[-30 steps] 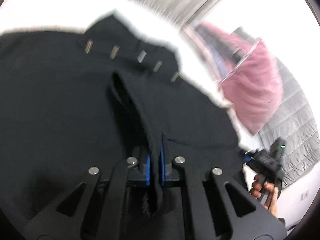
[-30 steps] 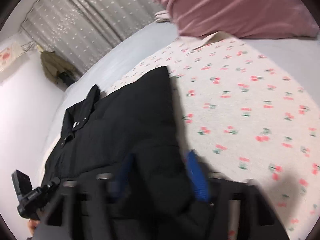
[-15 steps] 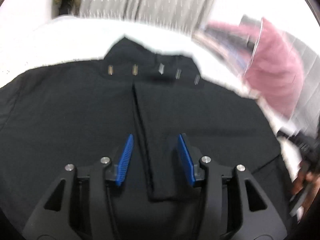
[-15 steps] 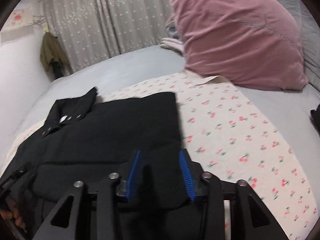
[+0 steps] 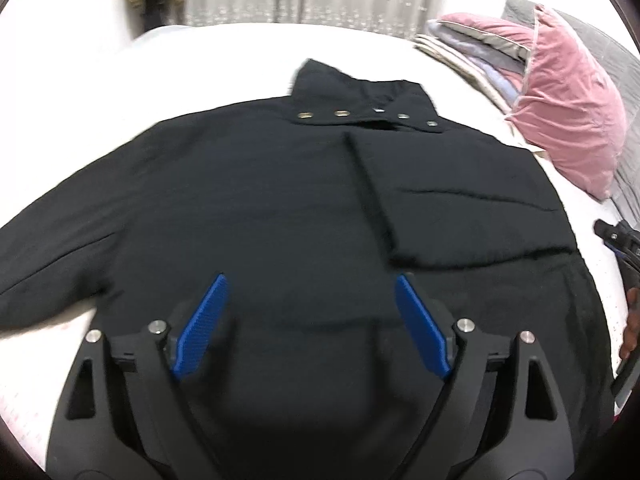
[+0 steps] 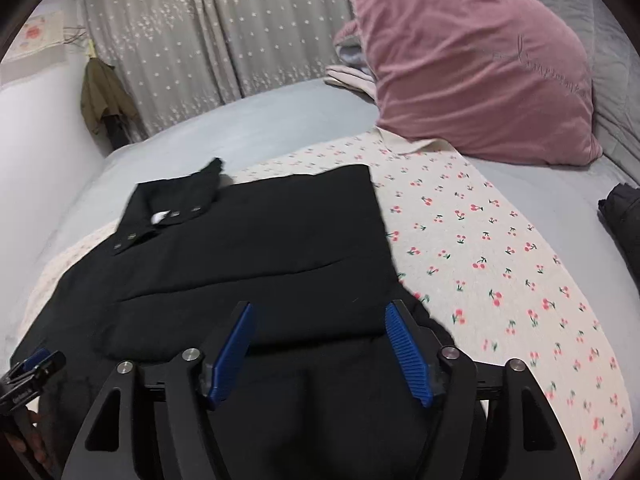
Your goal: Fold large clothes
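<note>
A black padded jacket (image 5: 260,208) lies flat on the bed, collar with metal snaps (image 5: 360,114) at the far side. Its right sleeve (image 5: 460,200) is folded in over the body. The left sleeve (image 5: 52,248) stretches out to the left. My left gripper (image 5: 310,320) is open and empty above the jacket's lower middle. In the right wrist view the jacket (image 6: 260,248) lies the same way, and my right gripper (image 6: 320,344) is open and empty over the folded sleeve's end (image 6: 280,320).
A pink pillow (image 6: 460,60) and folded bedding (image 5: 472,48) sit at the head of the bed. A cherry-print sheet (image 6: 500,260) lies to the right of the jacket. A dark item (image 6: 622,220) lies at the far right. Curtains (image 6: 200,28) hang behind.
My left gripper let go of the sleeve and opened wide. Both grippers have drawn back from the jacket. The sleeve now lies flat on the body.
</note>
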Demonstrator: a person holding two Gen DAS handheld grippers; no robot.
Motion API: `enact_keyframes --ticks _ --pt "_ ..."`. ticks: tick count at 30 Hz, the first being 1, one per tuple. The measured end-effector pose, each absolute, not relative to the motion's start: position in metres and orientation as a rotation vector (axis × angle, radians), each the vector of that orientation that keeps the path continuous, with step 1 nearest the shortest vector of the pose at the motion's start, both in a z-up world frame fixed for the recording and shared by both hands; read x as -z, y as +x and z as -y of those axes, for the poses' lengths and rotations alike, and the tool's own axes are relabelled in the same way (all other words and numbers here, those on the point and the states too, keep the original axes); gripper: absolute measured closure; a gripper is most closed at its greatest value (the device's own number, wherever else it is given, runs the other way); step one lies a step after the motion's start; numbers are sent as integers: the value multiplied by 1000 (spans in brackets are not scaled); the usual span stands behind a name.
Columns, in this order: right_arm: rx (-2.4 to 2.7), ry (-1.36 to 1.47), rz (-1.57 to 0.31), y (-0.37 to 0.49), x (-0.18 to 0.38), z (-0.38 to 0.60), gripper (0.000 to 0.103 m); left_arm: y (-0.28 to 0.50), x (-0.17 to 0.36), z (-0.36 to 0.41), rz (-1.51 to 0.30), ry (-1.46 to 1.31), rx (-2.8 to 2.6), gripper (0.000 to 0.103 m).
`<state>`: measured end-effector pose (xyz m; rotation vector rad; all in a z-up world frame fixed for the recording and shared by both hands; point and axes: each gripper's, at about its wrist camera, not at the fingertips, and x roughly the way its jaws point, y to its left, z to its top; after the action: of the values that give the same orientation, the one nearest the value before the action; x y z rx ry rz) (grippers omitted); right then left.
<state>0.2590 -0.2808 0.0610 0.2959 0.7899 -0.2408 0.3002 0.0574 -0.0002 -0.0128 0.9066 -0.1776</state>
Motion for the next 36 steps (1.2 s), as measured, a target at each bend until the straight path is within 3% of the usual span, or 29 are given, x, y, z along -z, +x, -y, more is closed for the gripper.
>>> enact_keyframes --ticks 11,22,33,36 --pt "102 253 -846 231 -73 200 26 240 -18 -170 -870 -39 -30 4" --pt "59 178 -909 242 -47 168 25 249 34 -316 -917 -342 -268 4" --pt "41 149 -1004 254 -11 157 25 261 63 -403 -786 -652 -438 4" --pt "39 153 -995 252 -12 156 25 268 65 -417 -724 -640 -463 12"
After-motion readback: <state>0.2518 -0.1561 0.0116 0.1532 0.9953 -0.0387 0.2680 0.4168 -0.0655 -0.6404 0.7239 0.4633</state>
